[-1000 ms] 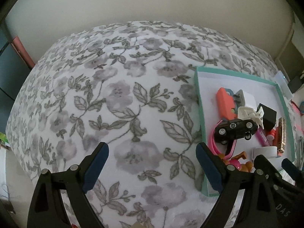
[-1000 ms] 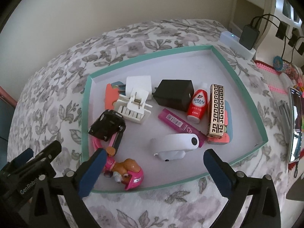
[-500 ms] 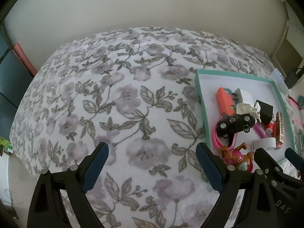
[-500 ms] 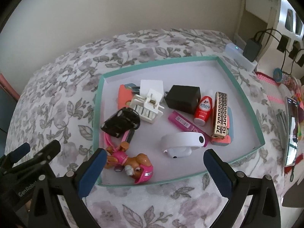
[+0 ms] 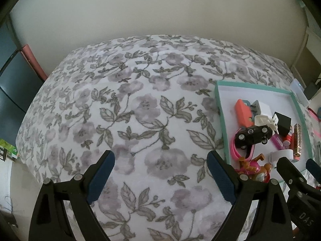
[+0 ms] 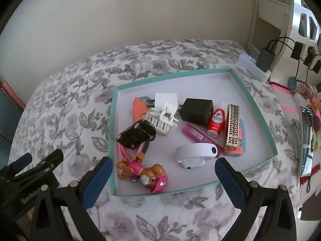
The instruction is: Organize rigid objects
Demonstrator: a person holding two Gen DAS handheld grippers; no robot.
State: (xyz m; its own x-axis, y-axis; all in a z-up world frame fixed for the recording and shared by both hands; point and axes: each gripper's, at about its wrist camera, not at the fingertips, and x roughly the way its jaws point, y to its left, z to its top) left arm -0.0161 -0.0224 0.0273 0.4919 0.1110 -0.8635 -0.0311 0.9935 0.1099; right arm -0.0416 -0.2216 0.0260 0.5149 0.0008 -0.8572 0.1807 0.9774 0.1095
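A teal-rimmed tray (image 6: 258,108) (image 5: 220,116) lies on the floral bedspread and holds several small items: a black toy car (image 6: 137,134) (image 5: 253,133), a pink and brown toy dog (image 6: 144,171), a white hair claw (image 6: 162,118), a black charger cube (image 6: 196,111), a red and white bottle (image 6: 215,121), a gold patterned case (image 6: 232,125) and a white band (image 6: 197,152). My right gripper (image 6: 163,180) hangs open above the tray's near edge, nothing between its fingers. My left gripper (image 5: 160,174) stands open over bare bedspread left of the tray, also with nothing in it.
The bedspread (image 5: 130,104) fills most of the left wrist view, with a plain wall behind. A white power strip with black plugs (image 6: 258,64) sits beyond the tray. To the right stand a mirror (image 6: 306,140) and colourful clutter.
Both grippers have risen and pulled back a little, so the tray and the bed look smaller and more of the toy dog shows. Nothing in the tray has moved.
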